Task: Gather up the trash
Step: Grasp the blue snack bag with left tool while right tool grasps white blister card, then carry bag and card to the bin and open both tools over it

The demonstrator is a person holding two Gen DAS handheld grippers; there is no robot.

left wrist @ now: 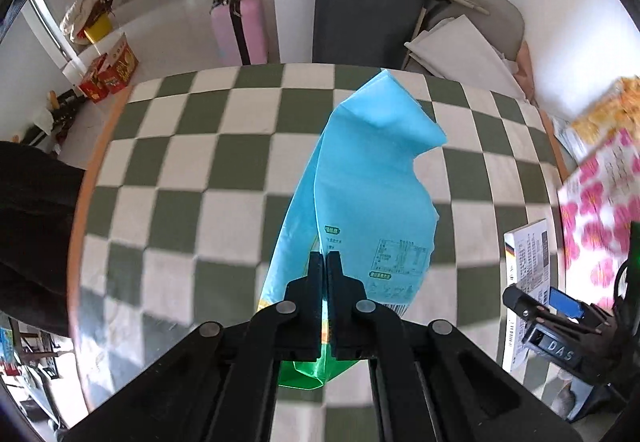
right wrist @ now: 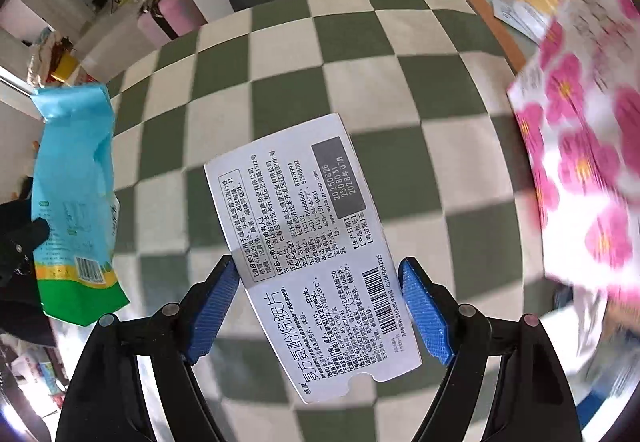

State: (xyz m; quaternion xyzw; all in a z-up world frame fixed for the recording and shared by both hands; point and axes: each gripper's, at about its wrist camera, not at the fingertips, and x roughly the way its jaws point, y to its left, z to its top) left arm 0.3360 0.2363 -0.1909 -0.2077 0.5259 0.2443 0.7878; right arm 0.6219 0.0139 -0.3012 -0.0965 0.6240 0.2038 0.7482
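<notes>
This is looking like a lived-in home. A checkered tablecloth is covering the table; at 12 o'clock a folded camp bed is leaning on the wall, and at 11 o'clock a pink suitcase and cardboard boxes are standing on the floor.

My left tongs were matte black, with flat linkage arms pinned by round grey rivets. My right tongs had the same black arms but carried ribbed blue pads; "DAS" marked their housing.
</notes>
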